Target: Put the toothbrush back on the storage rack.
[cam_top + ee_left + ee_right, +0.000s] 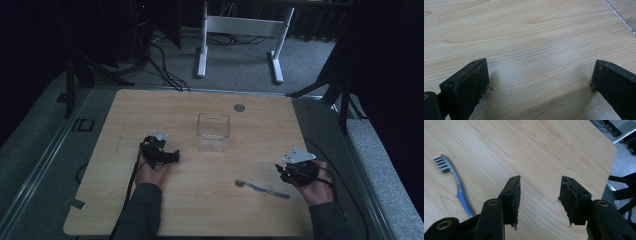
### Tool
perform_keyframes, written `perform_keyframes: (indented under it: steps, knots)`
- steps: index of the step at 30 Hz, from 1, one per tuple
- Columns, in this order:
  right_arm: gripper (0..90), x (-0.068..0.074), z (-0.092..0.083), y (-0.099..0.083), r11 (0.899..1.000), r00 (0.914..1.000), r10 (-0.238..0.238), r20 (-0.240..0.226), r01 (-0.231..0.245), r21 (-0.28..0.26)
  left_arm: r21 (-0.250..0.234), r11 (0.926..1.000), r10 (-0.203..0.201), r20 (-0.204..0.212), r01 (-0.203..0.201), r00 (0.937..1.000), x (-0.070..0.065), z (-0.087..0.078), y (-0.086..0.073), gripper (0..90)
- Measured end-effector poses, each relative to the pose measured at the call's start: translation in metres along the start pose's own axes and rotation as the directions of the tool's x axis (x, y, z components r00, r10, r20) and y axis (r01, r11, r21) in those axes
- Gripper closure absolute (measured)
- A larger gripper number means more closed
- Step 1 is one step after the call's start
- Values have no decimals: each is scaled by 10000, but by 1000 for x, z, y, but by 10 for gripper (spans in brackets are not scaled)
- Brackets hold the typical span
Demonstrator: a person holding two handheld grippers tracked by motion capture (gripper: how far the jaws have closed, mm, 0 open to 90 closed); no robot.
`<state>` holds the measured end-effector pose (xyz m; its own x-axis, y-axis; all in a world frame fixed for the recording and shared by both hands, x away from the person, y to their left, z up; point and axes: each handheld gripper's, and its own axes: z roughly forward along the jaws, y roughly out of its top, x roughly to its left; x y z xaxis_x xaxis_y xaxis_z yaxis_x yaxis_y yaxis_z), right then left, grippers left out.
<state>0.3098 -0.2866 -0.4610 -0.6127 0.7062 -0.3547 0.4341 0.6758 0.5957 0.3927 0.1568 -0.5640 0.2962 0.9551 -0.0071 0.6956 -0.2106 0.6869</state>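
Note:
A blue and grey toothbrush point(262, 189) lies flat on the wooden table point(150, 210), near the front right. My right gripper point(280, 173) rests just right of its handle end, held in a hand. In the right gripper view the toothbrush point(456, 185) lies to the left of the jaws, bristle head farthest away. The right gripper point(540, 182) stands open over bare wood. My left gripper point(174, 156) sits at the table's left centre, and in its own view the left gripper point(539, 67) is wide open with only wood between the jaws.
A clear plastic box point(213, 127) stands at the table's middle, behind both grippers. A small grey disc point(239, 107) lies near the far edge. The table's right edge point(610, 165) runs close beside my right gripper. White desk legs point(202, 45) stand on the floor beyond.

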Motion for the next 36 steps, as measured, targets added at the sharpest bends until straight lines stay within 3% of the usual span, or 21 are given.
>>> perform_keyframes:
  steps: [11, 16, 36]
  knots:
    - [520, -2, -6, 6, 9997, 9969, 10, -785, 10, 259, -6, 10000, -32, -20, 32, 10000, 0, 1, 1, 16]
    - [535, 0, -7, 11, 9984, 9925, -213, -1204, 275, 504, -15, 10000, -58, -32, 58, 10000, 0, 1, 1, 16]
    - [560, 3, -6, 18, 9898, 9784, -551, -1990, 797, 1178, -19, 10000, -69, -44, 68, 10000, 0, 1, 1, 16]
